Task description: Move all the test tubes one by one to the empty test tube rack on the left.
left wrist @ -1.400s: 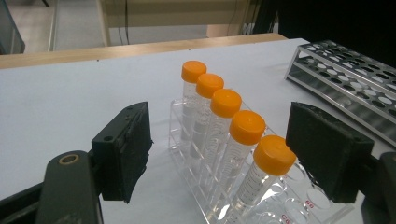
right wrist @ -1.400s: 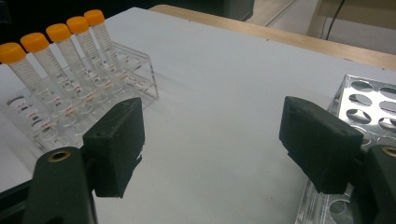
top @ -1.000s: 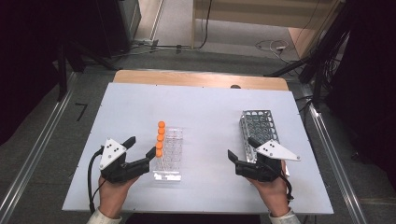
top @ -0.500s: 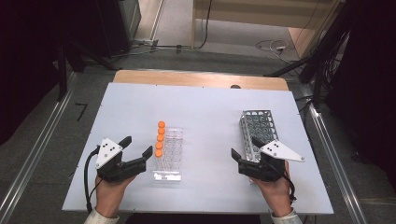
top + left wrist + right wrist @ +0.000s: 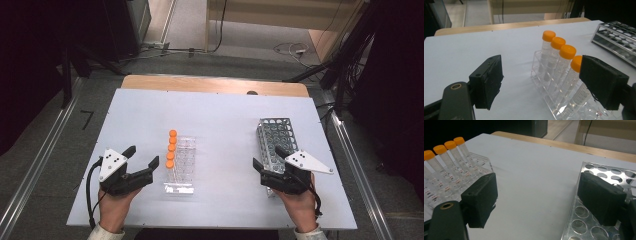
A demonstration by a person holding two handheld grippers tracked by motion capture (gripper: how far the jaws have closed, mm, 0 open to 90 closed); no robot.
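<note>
Five orange-capped tubes [image 5: 171, 149] stand upright in the clear rack [image 5: 183, 165], whose long axis runs toward the tabletop's [image 5: 220, 120] far edge, near both empty, wide-apart grippers, left gripper [image 5: 144, 161] and right gripper [image 5: 266, 158].

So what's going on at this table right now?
A person holds tongs in each hand, both open and empty. The left tongs sit beside a clear rack with a row of orange-capped tubes. The right tongs hover by the near end of an empty metal rack. No tube has been picked up yet.
</note>
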